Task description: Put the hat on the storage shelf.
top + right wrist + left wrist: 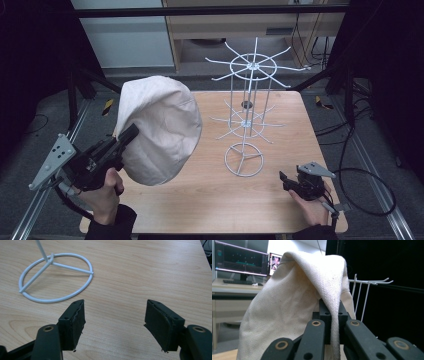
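1. The left gripper (131, 131), a black two-jaw tool with a grey three-cornered plate at its back, is held in the person's left hand (106, 192) at the left edge of the worktop (280, 200). Its jaws are pinched together on a fold of the cream cloth hat (159, 129).
2. In the left gripper view the hat's (294, 305) fabric edge runs down between the two black jaws, clamped there, and the rest of the cloth billows up and to the left.
3. From the high view the cream cloth hat hangs raised off the light wooden worktop, its rounded crown above the worktop's left part, just left of the white wire display stand (248, 112) and apart from it.
4. The white wire display stand rests upright near the middle of the worktop, on a ring base with three spokes, with hooked arms spreading out at two levels. Some of its upper arms (369, 282) show behind the hat in the left gripper view.
5. The right gripper (290, 181), black as well, sits in the person's right hand (312, 205) near the worktop's front right corner. Its jaws are spread apart with nothing between them.
6. In the right gripper view the gripper (113, 323) points at bare wood, with the stand's ring base (55, 277) ahead and to its left, well apart from the pads.
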Action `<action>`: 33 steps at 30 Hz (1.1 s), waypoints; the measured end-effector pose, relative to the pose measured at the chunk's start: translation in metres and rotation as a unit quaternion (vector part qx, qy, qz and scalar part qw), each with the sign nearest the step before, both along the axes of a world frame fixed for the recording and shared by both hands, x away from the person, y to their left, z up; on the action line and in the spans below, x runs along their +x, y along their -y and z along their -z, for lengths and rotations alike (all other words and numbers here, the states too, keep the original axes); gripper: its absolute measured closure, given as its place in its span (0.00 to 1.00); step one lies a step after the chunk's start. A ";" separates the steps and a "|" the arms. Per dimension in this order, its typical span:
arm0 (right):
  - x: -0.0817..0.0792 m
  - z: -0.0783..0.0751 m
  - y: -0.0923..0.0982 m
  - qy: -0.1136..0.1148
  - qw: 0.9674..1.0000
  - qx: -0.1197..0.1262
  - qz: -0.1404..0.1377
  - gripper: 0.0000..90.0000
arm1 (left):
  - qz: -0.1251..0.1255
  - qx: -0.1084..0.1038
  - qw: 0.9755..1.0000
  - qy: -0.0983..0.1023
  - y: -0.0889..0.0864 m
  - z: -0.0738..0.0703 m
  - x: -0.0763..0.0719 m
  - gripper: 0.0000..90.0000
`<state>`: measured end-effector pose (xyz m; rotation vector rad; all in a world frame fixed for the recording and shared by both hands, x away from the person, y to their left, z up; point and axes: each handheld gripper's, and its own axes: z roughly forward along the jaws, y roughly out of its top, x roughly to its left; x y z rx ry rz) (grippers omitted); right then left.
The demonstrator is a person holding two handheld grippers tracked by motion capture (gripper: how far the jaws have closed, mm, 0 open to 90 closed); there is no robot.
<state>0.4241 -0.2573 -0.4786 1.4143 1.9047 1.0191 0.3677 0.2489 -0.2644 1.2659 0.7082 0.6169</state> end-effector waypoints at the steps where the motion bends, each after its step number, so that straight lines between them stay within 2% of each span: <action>1: 0.000 0.000 0.000 0.000 1.000 0.001 0.000 0.36 | 0.001 -0.001 1.000 0.002 0.000 -0.001 0.000 0.98; 12: 0.000 0.000 0.001 0.001 1.000 -0.003 0.001 0.36 | 0.010 -0.018 0.999 0.027 0.007 -0.020 0.001 0.98; 18: 0.001 0.000 0.001 0.001 1.000 0.000 0.001 0.36 | 0.020 -0.033 0.998 0.044 0.012 -0.030 0.000 0.98; 25: 0.001 0.001 0.002 0.001 1.000 -0.003 0.001 0.36 | 0.026 -0.030 0.997 0.061 0.022 -0.045 -0.002 0.98; 33: 0.001 0.001 0.002 0.001 1.000 -0.004 0.000 0.36 | 0.035 -0.037 0.996 0.077 0.034 -0.062 -0.002 0.98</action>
